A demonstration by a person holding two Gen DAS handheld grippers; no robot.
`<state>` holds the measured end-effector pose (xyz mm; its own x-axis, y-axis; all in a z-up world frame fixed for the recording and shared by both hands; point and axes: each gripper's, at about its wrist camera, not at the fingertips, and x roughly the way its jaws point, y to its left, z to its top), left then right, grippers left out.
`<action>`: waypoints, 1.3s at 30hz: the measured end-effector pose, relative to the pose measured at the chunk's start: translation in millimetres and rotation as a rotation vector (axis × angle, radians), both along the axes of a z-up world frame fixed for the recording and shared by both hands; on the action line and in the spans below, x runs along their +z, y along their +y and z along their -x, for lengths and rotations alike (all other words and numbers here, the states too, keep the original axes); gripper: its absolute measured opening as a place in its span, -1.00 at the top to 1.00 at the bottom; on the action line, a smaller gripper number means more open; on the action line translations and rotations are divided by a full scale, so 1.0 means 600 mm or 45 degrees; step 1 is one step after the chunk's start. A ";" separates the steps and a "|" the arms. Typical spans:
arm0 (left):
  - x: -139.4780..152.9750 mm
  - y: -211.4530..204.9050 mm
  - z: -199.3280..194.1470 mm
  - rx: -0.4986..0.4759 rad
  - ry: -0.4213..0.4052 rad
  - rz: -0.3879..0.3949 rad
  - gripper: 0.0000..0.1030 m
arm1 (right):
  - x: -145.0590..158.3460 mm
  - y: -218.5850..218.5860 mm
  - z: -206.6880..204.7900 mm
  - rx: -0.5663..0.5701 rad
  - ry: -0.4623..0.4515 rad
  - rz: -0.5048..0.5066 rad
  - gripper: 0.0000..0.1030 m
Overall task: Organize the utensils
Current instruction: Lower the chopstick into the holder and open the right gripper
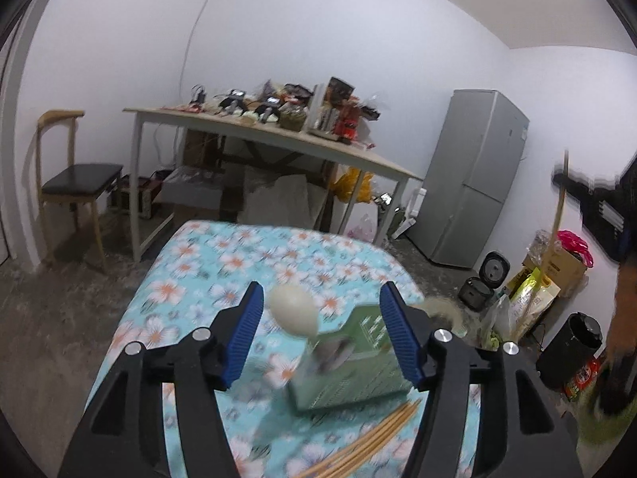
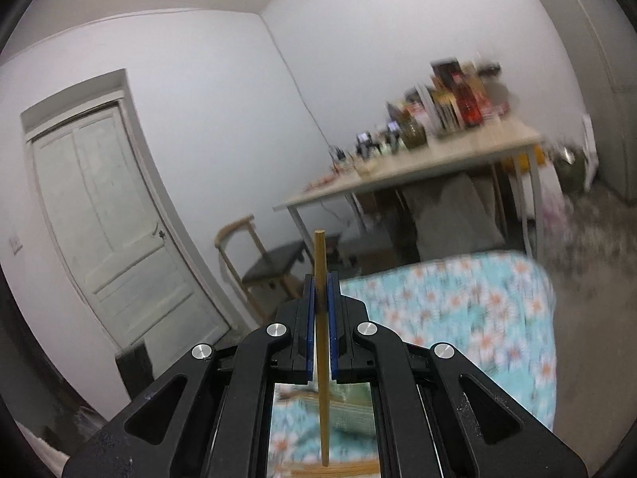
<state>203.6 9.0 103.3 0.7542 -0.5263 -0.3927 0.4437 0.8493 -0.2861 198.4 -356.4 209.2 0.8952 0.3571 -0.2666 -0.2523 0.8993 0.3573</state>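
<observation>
Your right gripper (image 2: 321,283) clenches one thin wooden chopstick (image 2: 321,358); your left gripper (image 1: 320,310) is spread wide, grasping nothing.
Nearest the left gripper lies a bundle of bamboo chopsticks (image 1: 374,444) on the floral turquoise tablecloth (image 1: 223,263), then a green perforated utensil holder (image 1: 354,366) with a pale cream spoon (image 1: 292,312).

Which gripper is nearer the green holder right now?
Left. The left gripper hangs open just above the green holder, its fingers to either side. The right gripper, shut on a chopstick, is raised, with the holder below behind its fingers.
</observation>
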 end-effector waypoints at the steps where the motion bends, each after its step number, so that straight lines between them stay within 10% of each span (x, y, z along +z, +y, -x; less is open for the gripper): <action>1: -0.009 0.009 0.004 0.011 0.013 -0.008 -0.14 | 0.011 0.006 -0.009 -0.002 -0.029 0.017 0.92; 8: -0.065 0.053 0.025 0.051 0.114 -0.036 -0.14 | 0.018 0.051 -0.079 -0.079 -0.104 0.182 0.92; 18: -0.098 0.056 0.032 0.020 0.167 -0.041 -0.14 | -0.113 0.097 -0.139 -0.073 0.044 0.394 0.83; 25: -0.105 0.042 0.023 -0.014 0.187 -0.045 -0.14 | -0.119 0.067 -0.101 -0.091 0.048 0.326 0.04; 39: -0.141 -0.031 0.028 -0.208 0.186 -0.248 -0.14 | -0.163 -0.015 0.021 -0.096 0.181 -0.016 -0.02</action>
<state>187.0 -9.5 18.9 0.5938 -0.5402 -0.5963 0.5451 0.8152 -0.1956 185.8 -365.4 111.5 0.8731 0.2946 -0.3884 -0.1304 0.9088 0.3963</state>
